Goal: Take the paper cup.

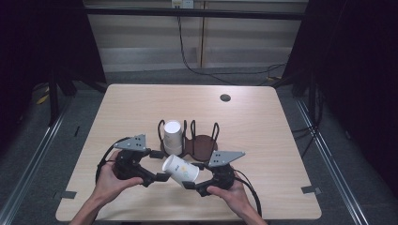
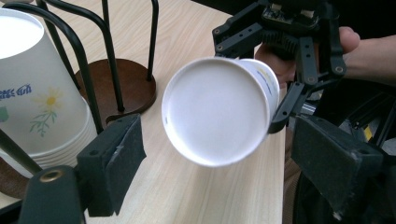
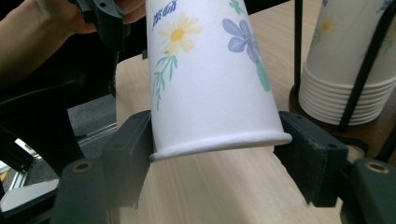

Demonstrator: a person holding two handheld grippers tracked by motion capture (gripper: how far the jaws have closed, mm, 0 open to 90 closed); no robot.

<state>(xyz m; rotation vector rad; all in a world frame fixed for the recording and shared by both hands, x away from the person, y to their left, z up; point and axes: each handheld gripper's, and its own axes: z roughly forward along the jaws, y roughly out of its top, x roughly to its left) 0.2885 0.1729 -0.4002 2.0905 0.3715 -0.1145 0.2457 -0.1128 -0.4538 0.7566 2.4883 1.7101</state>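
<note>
- Two hands at the near edge of the table (image 1: pixel 263 122), each working one pair of tongs.
- Right tongs (image 1: pixel 188 184) are closed on one paper cup (image 1: pixel 180 169) near its rim, both pads pressing its sides; the flower-printed cup (image 3: pixel 210 79) is held clear of the table, lying tilted with its base towards the left tongs.
- Left tongs (image 1: pixel 159 178) stand wide apart, one jaw on either side of the cup's base (image 2: pixel 215 112), neither pad touching it.
- Just beyond, one dark wooden rack (image 1: pixel 199 146) with two round bays and black wire uprights.
- Its left bay carries one stack of upturned cups (image 1: pixel 172 137); about nine rims can be counted at the stack's bottom (image 3: pixel 341 100).
- The right bay has no cups.
</note>
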